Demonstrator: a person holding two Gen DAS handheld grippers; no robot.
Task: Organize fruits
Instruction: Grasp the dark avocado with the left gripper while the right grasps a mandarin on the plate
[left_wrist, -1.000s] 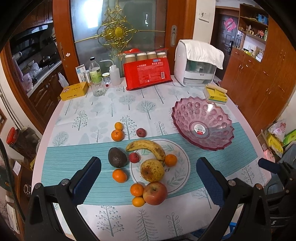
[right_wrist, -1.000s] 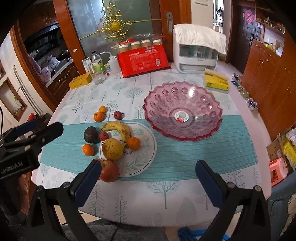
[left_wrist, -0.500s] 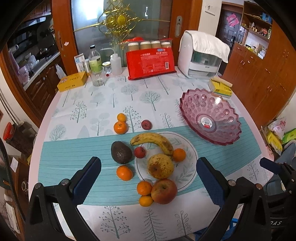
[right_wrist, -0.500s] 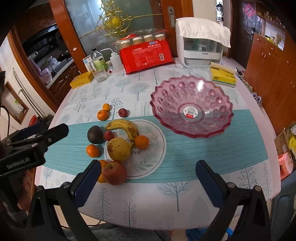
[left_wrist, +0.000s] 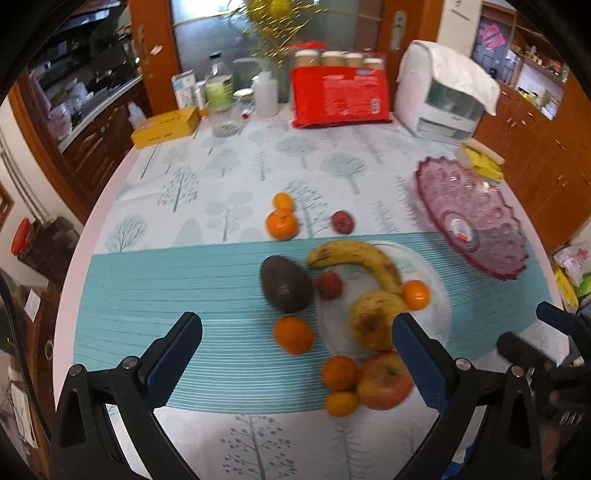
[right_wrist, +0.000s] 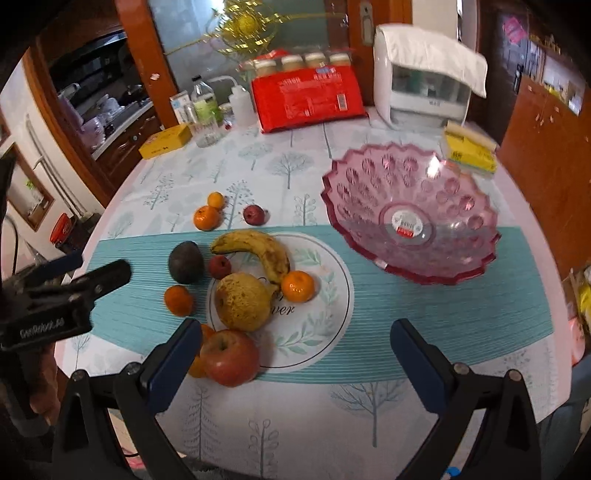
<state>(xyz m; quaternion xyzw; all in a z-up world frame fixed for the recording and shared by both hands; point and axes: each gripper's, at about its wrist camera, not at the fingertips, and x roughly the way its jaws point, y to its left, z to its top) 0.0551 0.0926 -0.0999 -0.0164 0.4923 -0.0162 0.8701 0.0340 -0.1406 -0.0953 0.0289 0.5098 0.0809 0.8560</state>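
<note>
A banana (right_wrist: 258, 249), a spotted pear (right_wrist: 242, 301) and an orange (right_wrist: 298, 286) lie on a white plate (right_wrist: 317, 314). Around the plate lie a dark avocado (right_wrist: 185, 262), a red apple (right_wrist: 229, 357), small red fruits (right_wrist: 255, 215) and several oranges (right_wrist: 207, 217). An empty pink glass bowl (right_wrist: 410, 214) stands to the right. My left gripper (left_wrist: 295, 354) is open above the table's near side, with the avocado (left_wrist: 284, 283) and an orange (left_wrist: 293, 334) ahead between its fingers. My right gripper (right_wrist: 291, 356) is open above the plate's near edge. Neither holds anything.
At the table's back stand a red package (right_wrist: 306, 99), a white covered appliance (right_wrist: 424, 77), bottles (right_wrist: 203, 107) and a yellow box (right_wrist: 166, 140). A yellow pack (right_wrist: 469, 151) lies behind the bowl. Wooden cabinets line the right side.
Both grippers have moved forward and lower toward the table, so the fruit looks larger. The left view has swung left. No fruit has moved.
</note>
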